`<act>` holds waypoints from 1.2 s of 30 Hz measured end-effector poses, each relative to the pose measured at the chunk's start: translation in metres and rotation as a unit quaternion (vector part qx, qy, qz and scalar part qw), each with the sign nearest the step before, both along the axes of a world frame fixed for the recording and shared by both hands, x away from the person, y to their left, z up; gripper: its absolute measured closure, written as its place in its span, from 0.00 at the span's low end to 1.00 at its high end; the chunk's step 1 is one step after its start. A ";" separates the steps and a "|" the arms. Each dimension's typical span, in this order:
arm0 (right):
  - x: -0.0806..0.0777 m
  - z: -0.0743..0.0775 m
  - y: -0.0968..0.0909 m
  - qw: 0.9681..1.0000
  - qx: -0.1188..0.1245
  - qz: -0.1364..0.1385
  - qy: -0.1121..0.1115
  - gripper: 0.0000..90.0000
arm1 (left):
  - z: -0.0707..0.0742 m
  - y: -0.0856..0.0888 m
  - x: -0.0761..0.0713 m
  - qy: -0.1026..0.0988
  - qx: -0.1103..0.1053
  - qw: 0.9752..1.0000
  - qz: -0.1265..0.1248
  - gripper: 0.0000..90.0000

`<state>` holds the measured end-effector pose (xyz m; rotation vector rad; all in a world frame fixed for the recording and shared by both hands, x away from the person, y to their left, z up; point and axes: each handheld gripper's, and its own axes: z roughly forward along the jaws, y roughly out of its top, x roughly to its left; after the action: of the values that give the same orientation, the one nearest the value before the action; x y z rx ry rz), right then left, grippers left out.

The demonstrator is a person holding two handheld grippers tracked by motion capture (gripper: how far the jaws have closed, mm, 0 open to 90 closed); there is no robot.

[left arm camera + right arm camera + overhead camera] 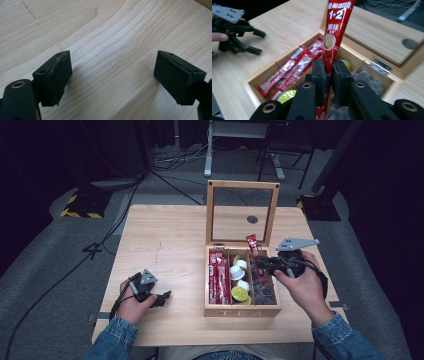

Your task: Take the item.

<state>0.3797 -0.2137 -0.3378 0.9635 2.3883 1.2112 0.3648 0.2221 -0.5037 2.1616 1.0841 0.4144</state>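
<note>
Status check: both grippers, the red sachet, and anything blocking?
Right hand-held gripper shut on red sachet, held upright above the tea box. Left hand-held gripper open, empty, over bare table. Nothing in the way.

The left gripper (159,298) lies low at the person's left, held in the left hand (131,301), its jaws spread wide with nothing between them. The right hand (303,281) carries the right gripper (260,263) higher, pointing leftward in the high view, its jaws clamped tight. Both forearms wear denim sleeves (112,339).
</note>
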 end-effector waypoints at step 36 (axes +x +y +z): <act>0.035 -0.024 -0.115 0.993 -0.027 -0.114 -0.012 0.90 | 0.000 0.007 0.003 0.002 -0.001 1.000 -0.001 0.17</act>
<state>0.4151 -0.3289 -0.3617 1.1603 2.2077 1.0636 0.3673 0.2290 -0.5038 2.1620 1.0849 0.4085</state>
